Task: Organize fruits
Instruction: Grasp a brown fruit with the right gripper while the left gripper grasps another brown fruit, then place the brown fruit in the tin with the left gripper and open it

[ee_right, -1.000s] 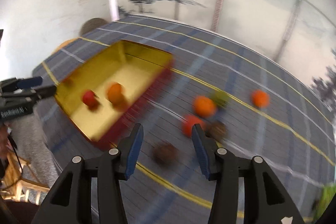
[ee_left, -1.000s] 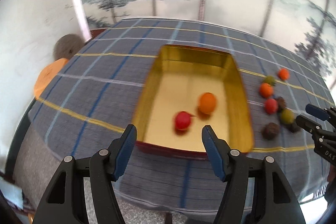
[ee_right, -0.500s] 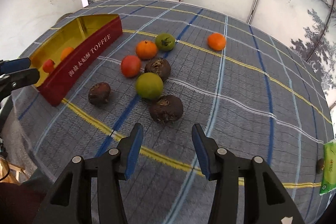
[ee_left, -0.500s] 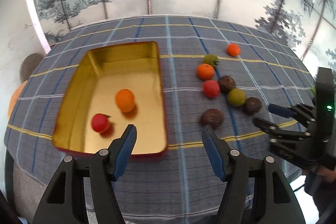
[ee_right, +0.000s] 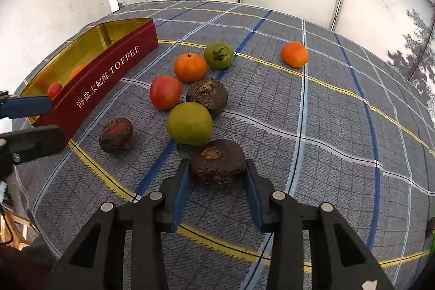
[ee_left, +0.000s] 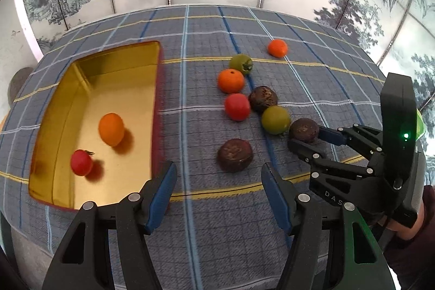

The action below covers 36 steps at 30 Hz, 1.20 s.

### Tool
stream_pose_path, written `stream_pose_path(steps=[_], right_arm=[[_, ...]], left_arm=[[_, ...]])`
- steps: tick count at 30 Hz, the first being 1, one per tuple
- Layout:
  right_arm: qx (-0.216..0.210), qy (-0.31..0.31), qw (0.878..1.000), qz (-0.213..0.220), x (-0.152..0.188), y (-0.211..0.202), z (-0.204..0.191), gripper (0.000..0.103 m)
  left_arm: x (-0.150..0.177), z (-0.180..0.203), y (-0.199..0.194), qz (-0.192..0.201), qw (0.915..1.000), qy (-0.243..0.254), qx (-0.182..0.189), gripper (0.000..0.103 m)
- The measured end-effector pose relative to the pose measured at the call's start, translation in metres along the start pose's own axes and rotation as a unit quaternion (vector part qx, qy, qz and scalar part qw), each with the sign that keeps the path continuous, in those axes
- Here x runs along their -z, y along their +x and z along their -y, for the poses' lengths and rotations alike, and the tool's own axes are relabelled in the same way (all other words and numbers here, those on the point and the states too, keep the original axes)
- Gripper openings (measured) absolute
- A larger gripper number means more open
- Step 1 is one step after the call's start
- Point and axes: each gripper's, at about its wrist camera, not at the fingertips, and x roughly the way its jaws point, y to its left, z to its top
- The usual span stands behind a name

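Hidden in tin: from the right wrist view the red wall of the toffee tin (ee_right: 108, 69) covers most of the orange fruit (ee_right: 77, 70) and the small red fruit (ee_right: 54, 90) inside; only their tops show.
Seen whole: the left wrist view shows both lying apart on the tin's gold floor, orange fruit (ee_left: 111, 129) and small red fruit (ee_left: 81, 162).
Cut off: a green object at the right edge of the right wrist view is too clipped to identify.
Left gripper (ee_left: 218, 190): fingers wide apart, nothing between them, hovering over the near desk edge between the tin (ee_left: 68, 99) and the front brown fruit (ee_left: 235, 155).
Right gripper (ee_right: 217, 190): fingers apart on either side of the nearest brown fruit (ee_right: 217, 162); whether the pads touch it I cannot tell.
Same fruit, other view: the nearest brown fruit (ee_left: 303, 130) sits at the right gripper's fingertips (ee_left: 305, 140), just beside the yellow-green fruit (ee_left: 275, 119).
Loose cluster: red tomato (ee_right: 165, 91), orange (ee_right: 190, 67), green tomato (ee_right: 218, 55) and middle brown fruit (ee_right: 207, 96) lie close together on the checked desk cloth (ee_right: 326, 127); a lone orange (ee_right: 294, 54) lies well apart.
Change since half a second ago: the right gripper has moved forward so the nearest brown fruit now lies between its fingers rather than ahead of them; the left gripper's view has shifted only a little, with the loose fruits looking closer.
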Motion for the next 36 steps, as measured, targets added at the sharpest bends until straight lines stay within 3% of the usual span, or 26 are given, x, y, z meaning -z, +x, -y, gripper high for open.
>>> stream_pose_path(steps=[10, 14, 26, 31, 36], right_arm=[[0.071, 0.082, 0.994, 0.022, -0.001, -0.004, 0.075, 0.035], [0.074, 0.108, 0.991, 0.024, -0.002, 0.0, 0.093, 0.036], [0.076, 0.102, 0.992, 0.016, -0.003, 0.005, 0.092, 0.037], [0.077, 0.102, 0.992, 0.016, -0.003, 0.006, 0.092, 0.037], [0.079, 0.101, 0.992, 0.016, -0.003, 0.006, 0.091, 0.037]], left_arm=[[-0.007, 0.015, 0.023, -0.018, 0.9998, 0.011, 0.005, 0.064], [-0.008, 0.015, 0.034, -0.029, 0.9995, 0.011, 0.004, 0.059], [-0.011, 0.016, 0.058, -0.045, 0.9989, 0.011, -0.003, 0.038], [-0.011, 0.014, 0.057, -0.043, 0.9991, 0.007, 0.0, 0.037], [-0.017, 0.007, 0.033, -0.012, 0.9999, 0.005, 0.0, 0.037]])
